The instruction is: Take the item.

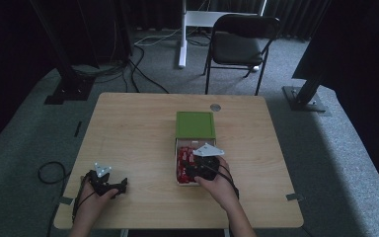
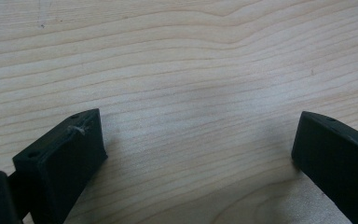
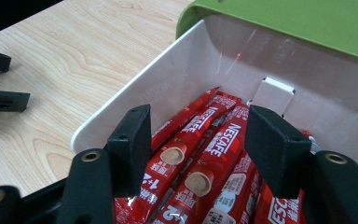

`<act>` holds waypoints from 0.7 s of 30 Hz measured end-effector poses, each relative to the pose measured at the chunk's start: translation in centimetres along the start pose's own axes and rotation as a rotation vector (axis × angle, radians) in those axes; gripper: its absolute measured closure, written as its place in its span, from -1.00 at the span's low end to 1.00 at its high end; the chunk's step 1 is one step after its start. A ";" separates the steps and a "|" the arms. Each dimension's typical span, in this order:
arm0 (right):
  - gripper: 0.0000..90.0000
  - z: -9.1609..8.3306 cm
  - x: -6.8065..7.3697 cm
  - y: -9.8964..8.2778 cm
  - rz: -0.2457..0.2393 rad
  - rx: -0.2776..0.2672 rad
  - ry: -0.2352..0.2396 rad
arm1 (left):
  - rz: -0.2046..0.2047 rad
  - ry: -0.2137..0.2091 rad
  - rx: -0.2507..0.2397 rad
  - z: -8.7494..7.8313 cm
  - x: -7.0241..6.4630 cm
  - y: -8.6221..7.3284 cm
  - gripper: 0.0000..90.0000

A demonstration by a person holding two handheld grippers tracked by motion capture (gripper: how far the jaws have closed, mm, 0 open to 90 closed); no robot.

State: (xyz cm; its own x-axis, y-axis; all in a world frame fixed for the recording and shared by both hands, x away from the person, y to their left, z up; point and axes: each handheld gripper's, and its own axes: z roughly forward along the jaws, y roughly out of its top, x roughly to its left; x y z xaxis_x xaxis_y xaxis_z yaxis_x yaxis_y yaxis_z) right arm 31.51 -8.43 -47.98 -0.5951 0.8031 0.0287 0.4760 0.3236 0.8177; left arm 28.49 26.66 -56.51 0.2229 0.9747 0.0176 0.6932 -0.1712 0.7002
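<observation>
Red sachets [image 3: 200, 163]: packed in white box [image 3: 135, 88], lid [image 1: 195, 124] back for access.
R gripper [image 3: 198, 149]: yr jaws apart over sachets, prob to pick one.
L gripper [image 2: 198, 154]: jaws wide, empty, parked on table [image 2: 177, 56].

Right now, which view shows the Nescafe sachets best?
The right gripper view: the red Nescafe sachets lie close between the open jaws, labels readable. The high view shows them as a red patch in the white box.
</observation>
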 end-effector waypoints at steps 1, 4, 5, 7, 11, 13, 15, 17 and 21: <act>-0.03 0.0 0.0 0.0 0.005 0.000 0.000 | 0.001 0.000 0.001 0.0 0.0 0.0 -0.93; 0.07 0.1 -0.1 -0.1 0.018 0.050 0.008 | 0.002 0.000 0.001 0.0 0.0 0.0 -0.93; 0.11 0.1 -0.1 -0.2 0.007 0.057 0.003 | 0.002 0.000 0.001 0.0 0.0 0.0 -0.93; 0.12 0.3 -0.2 -0.3 0.015 0.078 -0.006 | 0.002 0.000 0.002 0.0 0.0 0.0 -0.93; 0.17 0.4 -0.5 -0.7 0.042 0.104 -0.030 | 0.003 0.000 0.002 0.0 0.0 0.0 -0.93; 0.17 0.5 -0.6 -0.8 0.049 0.110 -0.038 | 0.003 0.000 0.003 0.0 0.0 0.0 -0.93; 0.17 0.6 -0.6 -0.9 0.054 0.114 -0.045 | 0.002 0.000 0.003 0.0 0.0 0.0 -0.93; 0.17 0.7 -0.5 -0.9 0.053 0.117 -0.049 | 0.003 0.000 0.003 0.0 0.0 0.0 -0.93; 0.15 0.8 -0.4 -0.9 0.073 0.119 -0.056 | 0.003 0.000 0.002 0.0 0.0 0.0 -0.93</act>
State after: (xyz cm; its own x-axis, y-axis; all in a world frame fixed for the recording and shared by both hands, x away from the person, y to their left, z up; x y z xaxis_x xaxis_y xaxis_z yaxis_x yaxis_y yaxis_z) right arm 31.83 -8.69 -49.21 -0.5208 0.8521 0.0508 0.5921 0.3178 0.7405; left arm 28.48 26.68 -56.50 0.2248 0.9742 0.0194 0.6940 -0.1741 0.6986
